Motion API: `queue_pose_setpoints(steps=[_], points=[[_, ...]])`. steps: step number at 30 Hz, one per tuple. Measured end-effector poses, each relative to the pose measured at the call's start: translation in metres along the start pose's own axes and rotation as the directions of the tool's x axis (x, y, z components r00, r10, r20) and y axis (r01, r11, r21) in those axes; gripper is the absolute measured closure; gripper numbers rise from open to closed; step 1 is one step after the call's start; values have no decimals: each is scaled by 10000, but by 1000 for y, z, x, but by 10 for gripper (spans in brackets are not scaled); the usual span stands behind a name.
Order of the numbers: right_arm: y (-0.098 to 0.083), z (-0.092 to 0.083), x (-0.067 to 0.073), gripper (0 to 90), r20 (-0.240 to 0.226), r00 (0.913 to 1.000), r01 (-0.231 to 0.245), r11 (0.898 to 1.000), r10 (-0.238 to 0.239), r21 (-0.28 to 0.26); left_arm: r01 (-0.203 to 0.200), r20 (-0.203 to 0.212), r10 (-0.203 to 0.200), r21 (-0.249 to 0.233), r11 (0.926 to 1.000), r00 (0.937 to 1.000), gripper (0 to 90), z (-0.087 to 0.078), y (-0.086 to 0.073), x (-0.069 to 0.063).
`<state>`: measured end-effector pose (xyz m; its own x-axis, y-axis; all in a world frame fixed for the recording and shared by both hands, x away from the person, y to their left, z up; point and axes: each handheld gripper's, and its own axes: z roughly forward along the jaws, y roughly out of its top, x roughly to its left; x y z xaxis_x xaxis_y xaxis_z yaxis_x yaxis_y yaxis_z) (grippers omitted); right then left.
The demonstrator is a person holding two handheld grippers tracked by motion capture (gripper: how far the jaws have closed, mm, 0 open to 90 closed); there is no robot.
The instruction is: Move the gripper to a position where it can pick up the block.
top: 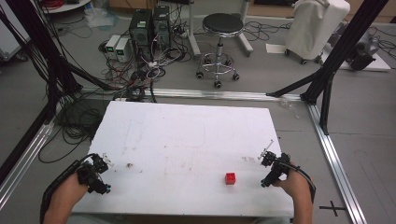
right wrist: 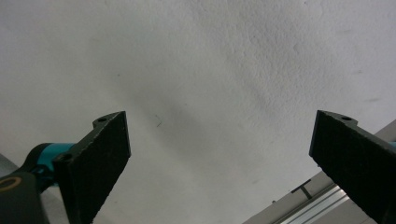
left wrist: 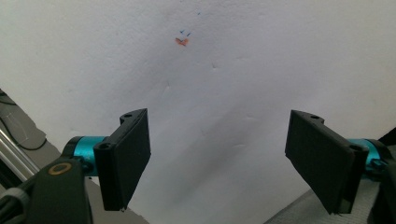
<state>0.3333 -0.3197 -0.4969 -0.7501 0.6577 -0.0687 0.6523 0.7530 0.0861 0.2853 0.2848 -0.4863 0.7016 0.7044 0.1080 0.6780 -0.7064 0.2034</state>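
A small red cube (top: 230, 178) rests on the white table (top: 187, 140) near its front edge, right of centre. My right gripper (top: 272, 169) hovers at the table's right edge, a short way right of the cube, held in a hand. In the right gripper view its jaws stand wide apart over bare white surface, so this gripper (right wrist: 219, 163) is open. At the table's front left corner my left gripper (top: 96, 173) is also held in a hand. Its gripper view shows it (left wrist: 217, 158) open, nothing between the jaws, with a small orange and blue mark (left wrist: 182, 39) ahead.
A faint brown stain (top: 129, 165) marks the table near the left gripper. Beyond the far edge stand a black stool (top: 220, 42), computer boxes (top: 149, 28) with tangled cables, and a white machine (top: 314, 28). Black frame posts (top: 327, 74) flank the table.
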Motion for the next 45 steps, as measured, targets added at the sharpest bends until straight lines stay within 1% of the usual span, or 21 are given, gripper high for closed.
queue_pose_setpoints(steps=[3,6,8,9,13,14,15,16,19,21,29,30,31,35,36,37,38,39,41,43,45], points=[[2,-2,1,45,73,9999,128,9999,-128,-23,-26,-6,26,6,10000,10000,225,-1,-1,1],[5,-3,-1,45,121,9984,558,9984,-556,-110,34,-6,-34,-40,10000,10000,225,-2,-2,1],[6,-4,0,45,82,9979,651,9978,-650,-97,39,-32,-40,-57,10000,10000,225,-3,-2,1],[9,-5,-1,45,87,9942,1076,9941,-1075,-120,70,-3,-70,-73,9999,10000,225,-3,-2,1],[14,-9,-3,45,154,9863,1648,9857,-1643,-349,59,-31,-59,-76,10000,10000,225,-4,-2,2],[14,-9,-3,45,154,9863,1648,9857,-1643,-349,59,-31,-59,-76,10000,10000,225,-4,-2,2],[17,-12,-5,45,143,9814,1921,9803,-1917,-461,75,-4,-75,-98,9999,10000,225,-4,-2,2],[17,-12,-5,45,143,9814,1921,9803,-1917,-461,42,-25,-43,-96,9999,10000,225,-5,-3,2],[24,-17,-8,45,-17,9739,2265,9720,-2270,-626,93,-13,-93,-159,9998,10000,225,-5,-3,2],[27,-19,-9,45,-51,9687,2474,9673,-2480,-562,133,27,-132,-160,9998,9999,225,-5,-3,2],[41,-28,-8,45,-92,9323,3609,9318,-3615,-400,106,23,-106,-122,9999,9999,225,-4,-3,2],[43,-29,-7,45,-55,9301,3669,9295,-3674,-374,74,25,-74,-115,9999,10000,225,-4,-3,2],[45,-30,-6,45,-62,9226,3853,9220,-3858,-384,65,23,-65,-111,9999,10000,225,-4,-3,2],[53,-33,0,45,-60,9023,4304,9017,-4310,-427,114,38,-113,-147,9998,9999,225,-4,-3,2],[53,-33,0,45,-60,9023,4304,9017,-4310,-427,110,42,-109,-140,9998,9999,225,-3,-3,2],[57,-33,4,46,-86,8907,4538,8902,-4544,-391,105,43,-104,-121,9999,9999,225,-4,-3,2],[57,-33,4,46,-86,8907,4538,8902,-4544,-391,88,22,-88,-134,9999,10000,225,-3,-3,2],[62,-33,7,45,-143,8785,4767,8782,-4775,-404,59,24,-58,-122,9999,10000,225,-3,-2,2],[66,-32,11,45,-200,8677,4957,8675,-4968,-408,70,21,-69,-142,9999,10000,225,-3,-3,2],[68,-32,12,45,-156,8659,4991,8656,-5000,-413,54,33,-53,-96,9999,10000,225,-4,-3,3],[75,-29,19,45,-350,8471,5290,8476,-5303,-412,80,44,-80,-101,9999,10000,225,-4,-3,3]])
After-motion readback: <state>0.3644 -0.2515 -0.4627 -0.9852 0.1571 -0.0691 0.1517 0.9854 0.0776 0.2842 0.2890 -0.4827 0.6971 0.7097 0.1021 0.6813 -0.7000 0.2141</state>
